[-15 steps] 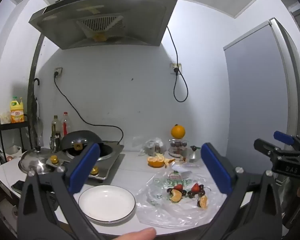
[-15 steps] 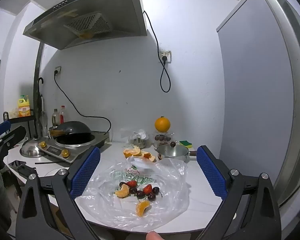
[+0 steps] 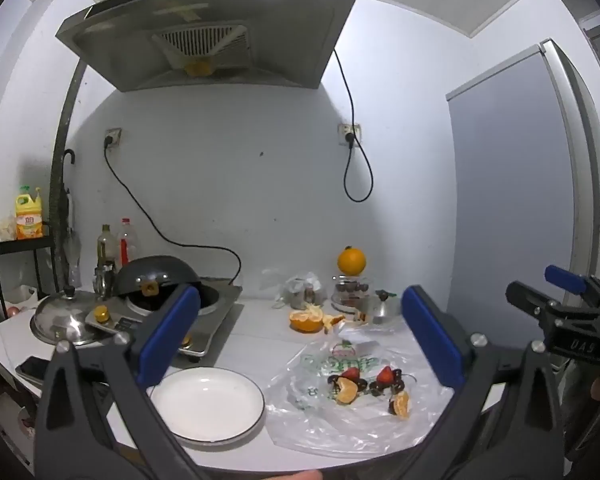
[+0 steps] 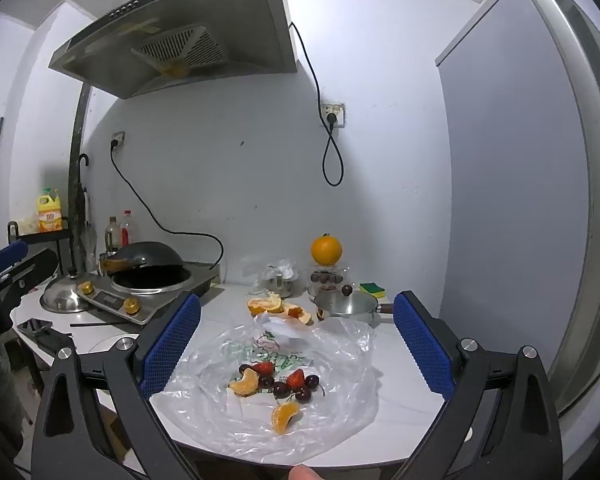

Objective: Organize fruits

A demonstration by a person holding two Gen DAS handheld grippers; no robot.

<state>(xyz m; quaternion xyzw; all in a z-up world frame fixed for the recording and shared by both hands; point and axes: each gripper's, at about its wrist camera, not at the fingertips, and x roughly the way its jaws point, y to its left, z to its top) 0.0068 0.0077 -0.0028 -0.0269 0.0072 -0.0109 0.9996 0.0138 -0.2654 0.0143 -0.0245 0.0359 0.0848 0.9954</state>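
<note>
The white counter (image 4: 400, 364) carried an empty white plate (image 3: 207, 404) on its left and a crumpled plastic bag (image 4: 340, 384) on its right, where the fruit lay: orange segments (image 4: 285, 416), strawberries (image 4: 295, 378) and what looked like dark cherries (image 4: 281, 389). The right gripper (image 4: 296, 344), jaws wide apart and holding nothing, faced the pile dead ahead and seemed nearer. The left gripper (image 3: 300, 340), equally spread and empty, had the fruit ahead to its right and the plate to its left.

On the clear plastic bag (image 4: 260, 392) lie two red strawberries (image 4: 295, 378), a cluster of dark cherries (image 4: 284, 389) and two orange segments (image 4: 285, 416), one just left of the cherries, with the empty white plate (image 3: 206, 402) left of the bag.
</note>
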